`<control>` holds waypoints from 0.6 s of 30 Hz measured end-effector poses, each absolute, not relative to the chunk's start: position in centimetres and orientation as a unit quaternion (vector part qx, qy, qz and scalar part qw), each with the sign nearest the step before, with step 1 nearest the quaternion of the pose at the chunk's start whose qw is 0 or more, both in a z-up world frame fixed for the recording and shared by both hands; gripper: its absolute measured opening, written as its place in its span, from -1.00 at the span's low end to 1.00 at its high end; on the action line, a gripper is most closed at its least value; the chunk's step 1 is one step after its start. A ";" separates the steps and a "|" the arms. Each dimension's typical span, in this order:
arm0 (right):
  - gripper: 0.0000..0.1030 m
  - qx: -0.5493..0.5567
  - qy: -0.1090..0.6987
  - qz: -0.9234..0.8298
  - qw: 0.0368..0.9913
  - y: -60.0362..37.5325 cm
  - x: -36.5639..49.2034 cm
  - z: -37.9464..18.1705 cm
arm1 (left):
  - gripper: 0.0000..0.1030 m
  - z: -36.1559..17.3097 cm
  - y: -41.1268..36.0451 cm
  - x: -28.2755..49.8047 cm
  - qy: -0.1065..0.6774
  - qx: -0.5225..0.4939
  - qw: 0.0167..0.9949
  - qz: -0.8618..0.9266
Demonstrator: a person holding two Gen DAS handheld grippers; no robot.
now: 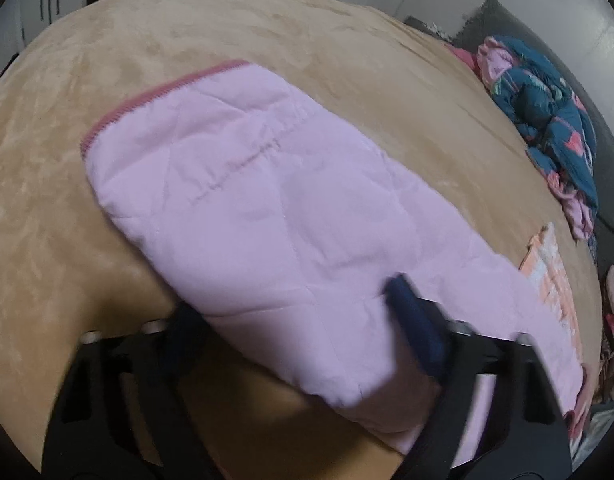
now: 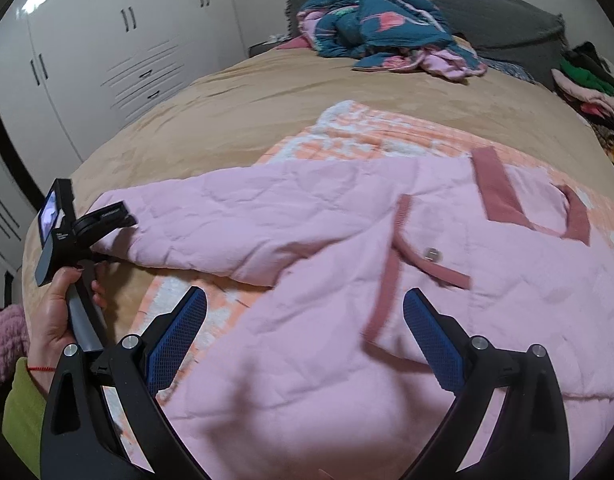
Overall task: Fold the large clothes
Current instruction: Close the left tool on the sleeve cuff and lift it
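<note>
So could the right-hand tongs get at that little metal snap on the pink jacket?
Probably yes. The right tongs are open above the pink jacket, and the snap lies exposed just ahead, with nothing covering it.

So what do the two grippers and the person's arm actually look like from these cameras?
Both grippers share one build: the right gripper has glossy black forked arms with silver bolt heads and jaws lined with blue cross-hatched pads. The left gripper looks the same, though blurred. In the right wrist view, the left hand grips a black handle carrying a small screen; the wrist wears a thin red string above a yellow-green sleeve.
</note>
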State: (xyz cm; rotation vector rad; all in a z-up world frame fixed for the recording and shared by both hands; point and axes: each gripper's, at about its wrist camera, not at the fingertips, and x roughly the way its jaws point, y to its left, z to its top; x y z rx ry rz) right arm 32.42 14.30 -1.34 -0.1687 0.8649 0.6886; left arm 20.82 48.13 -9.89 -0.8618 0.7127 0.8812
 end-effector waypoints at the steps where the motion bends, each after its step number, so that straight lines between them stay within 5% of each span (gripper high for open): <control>1: 0.91 -0.074 0.409 0.322 0.850 13.5 32.4 -1.2 | -0.44 -9.3 48.1 20.4 0.314 -0.398 0.761 0.405; 6: 0.91 -0.043 0.403 0.307 0.861 9.9 32.1 -0.8 | -0.71 -5.3 47.4 19.3 0.260 -0.397 0.793 0.383; 18: 0.91 -0.007 0.378 0.263 0.888 2.5 30.4 0.1 | -0.75 4.9 41.1 19.5 0.187 -0.319 0.869 0.329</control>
